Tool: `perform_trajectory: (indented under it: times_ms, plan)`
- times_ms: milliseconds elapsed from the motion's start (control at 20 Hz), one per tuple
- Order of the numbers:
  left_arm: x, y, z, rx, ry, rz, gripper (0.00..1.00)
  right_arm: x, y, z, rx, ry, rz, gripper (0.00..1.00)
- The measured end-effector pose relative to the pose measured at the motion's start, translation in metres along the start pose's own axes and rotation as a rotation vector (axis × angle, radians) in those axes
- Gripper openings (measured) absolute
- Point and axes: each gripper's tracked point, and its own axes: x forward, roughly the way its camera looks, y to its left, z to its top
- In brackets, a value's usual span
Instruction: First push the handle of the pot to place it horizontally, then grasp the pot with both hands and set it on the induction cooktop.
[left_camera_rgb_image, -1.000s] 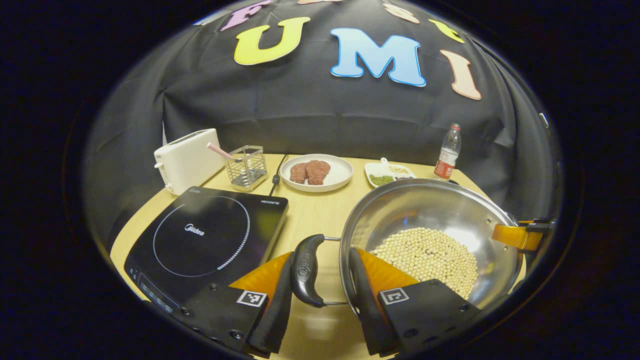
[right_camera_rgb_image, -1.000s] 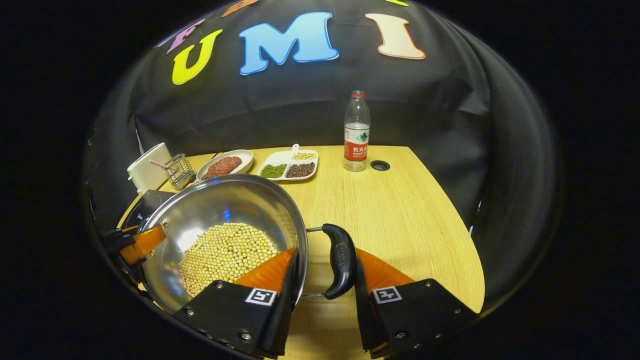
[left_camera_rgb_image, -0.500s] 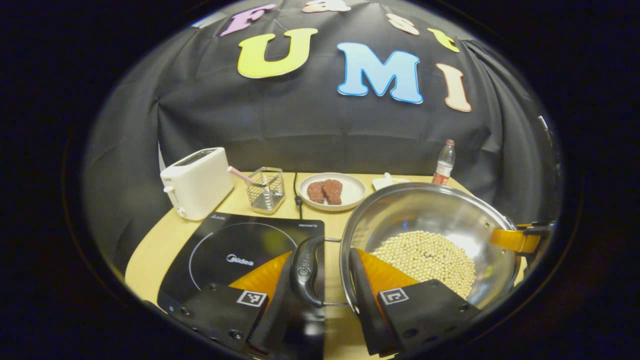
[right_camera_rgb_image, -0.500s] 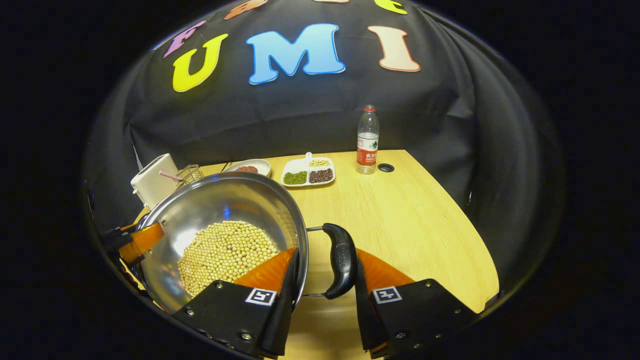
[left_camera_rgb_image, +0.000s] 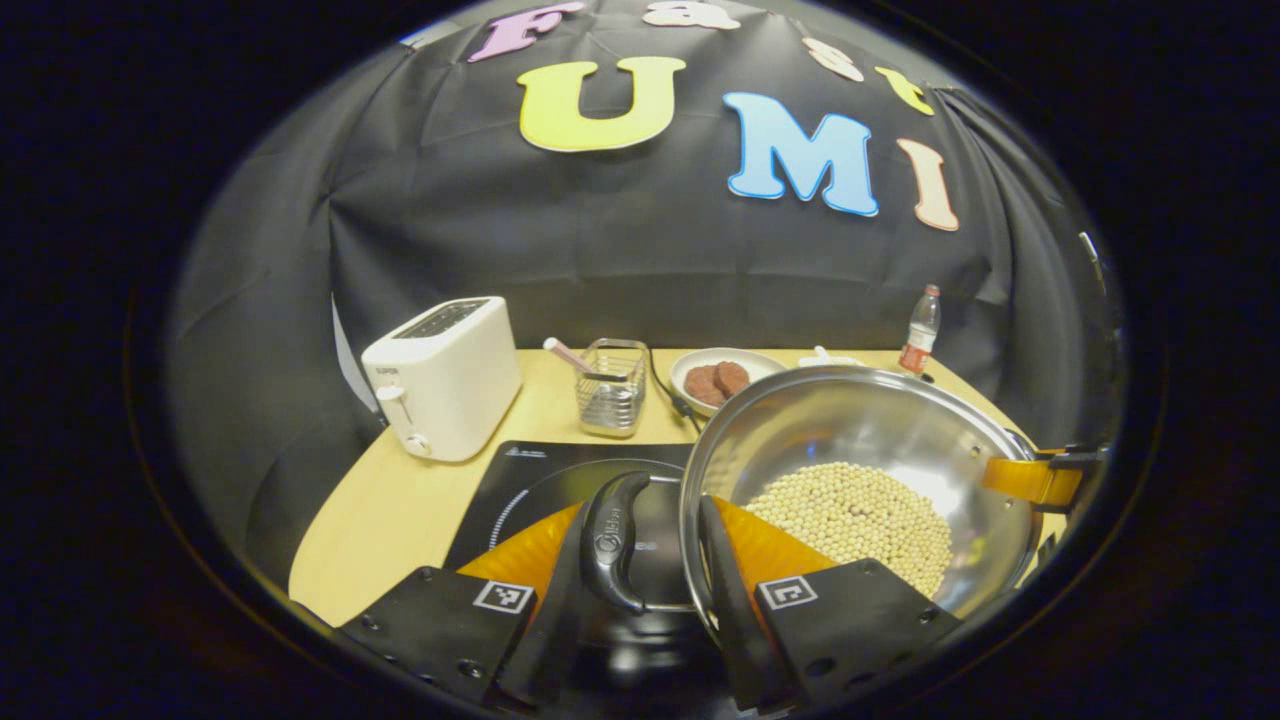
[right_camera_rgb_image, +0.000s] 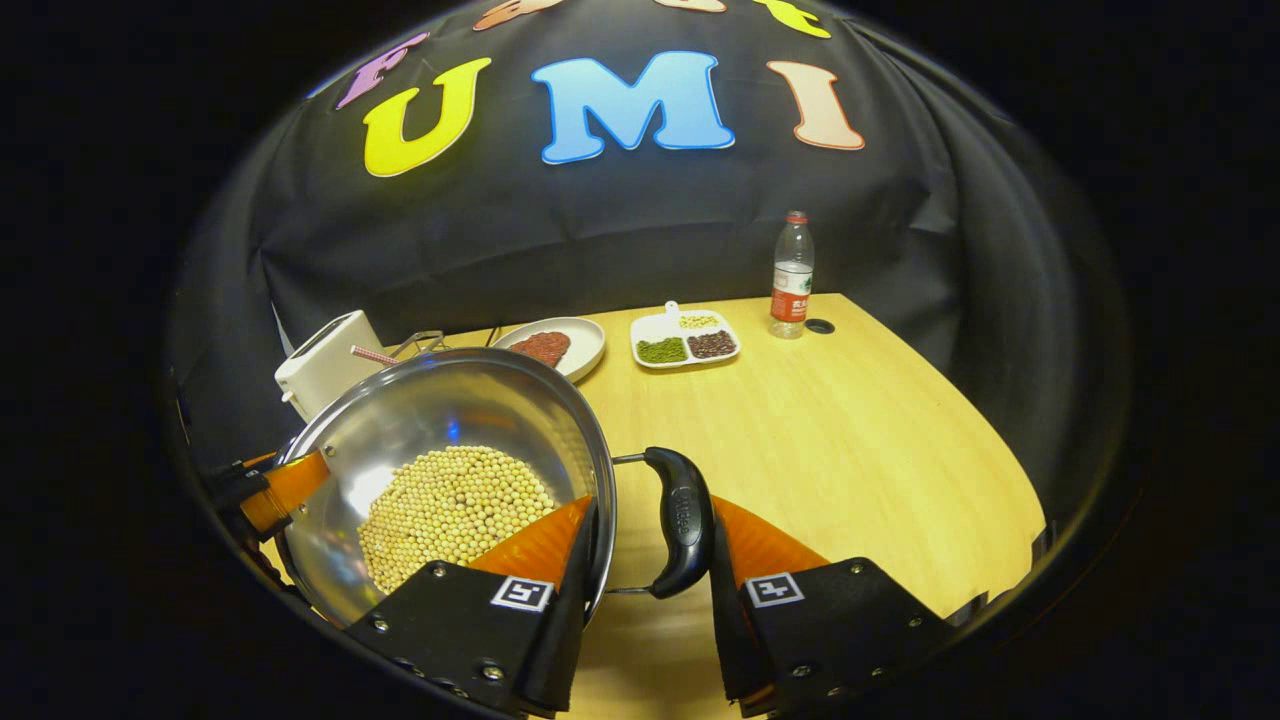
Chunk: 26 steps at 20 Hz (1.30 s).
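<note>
In the left gripper view, the left hand-held gripper (left_camera_rgb_image: 640, 560) is clenched on the pot's (left_camera_rgb_image: 860, 440) black side handle (left_camera_rgb_image: 610, 540), holding the pot of beans (left_camera_rgb_image: 850, 515) above the cooktop (left_camera_rgb_image: 540, 480). A toaster (left_camera_rgb_image: 445, 375) stands on the bench (left_camera_rgb_image: 400, 510).

In the right gripper view, the right hand-held gripper (right_camera_rgb_image: 648, 560) grasps the opposite handle (right_camera_rgb_image: 682, 520).

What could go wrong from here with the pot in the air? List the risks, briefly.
1. The pot holds loose beans; tilting could spill them onto the induction cooktop.
2. Each gripper, left and right, straddles just a rim and loop handle; the grip may slip.
3. The wire basket and toaster stand near the cooktop; a wide swing could hit them.
</note>
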Motion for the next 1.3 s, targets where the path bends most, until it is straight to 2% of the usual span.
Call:
perform_trajectory:
  times_ms: [200, 350, 400, 450, 550, 650, 750, 950, 1150, 1250, 1300]
  plan:
    - [0.002, 0.045, -0.005, 0.004, 0.013, 0.02, 0.67, 0.009, 0.038, -0.004, 0.015, 0.011, 0.016, 0.55]
    - [0.008, 0.073, -0.007, -0.004, 0.016, 0.038, 0.63, 0.015, 0.064, -0.002, 0.012, 0.008, 0.031, 0.55]
    - [0.01, 0.082, -0.006, -0.006, 0.015, 0.044, 0.67, 0.018, 0.072, -0.002, 0.011, 0.009, 0.039, 0.55]
    - [0.012, 0.09, -0.008, -0.011, 0.015, 0.052, 0.63, 0.023, 0.08, -0.002, 0.011, 0.01, 0.049, 0.55]
    - [0.017, 0.105, -0.012, -0.023, 0.026, 0.063, 0.68, 0.029, 0.093, 0.0, 0.0, 0.008, 0.062, 0.55]
    - [0.021, 0.119, -0.017, -0.034, 0.034, 0.072, 0.63, 0.035, 0.104, 0.001, -0.009, 0.0, 0.074, 0.55]
    - [0.02, 0.13, -0.02, -0.042, 0.038, 0.083, 0.72, 0.04, 0.114, 0.0, -0.008, 0.0, 0.089, 0.55]
    - [0.022, 0.148, -0.024, -0.061, 0.048, 0.096, 0.63, 0.045, 0.131, -0.003, -0.023, -0.004, 0.12, 0.55]
    - [0.023, 0.15, -0.026, -0.059, 0.04, 0.105, 0.64, 0.05, 0.133, -0.002, -0.023, -0.01, 0.135, 0.55]
    - [0.023, 0.152, -0.024, -0.048, 0.023, 0.131, 0.71, 0.05, 0.135, 0.001, -0.028, -0.017, 0.172, 0.55]
    - [0.021, 0.156, -0.016, -0.033, -0.007, 0.158, 0.8, 0.046, 0.134, 0.01, -0.049, -0.053, 0.184, 0.58]
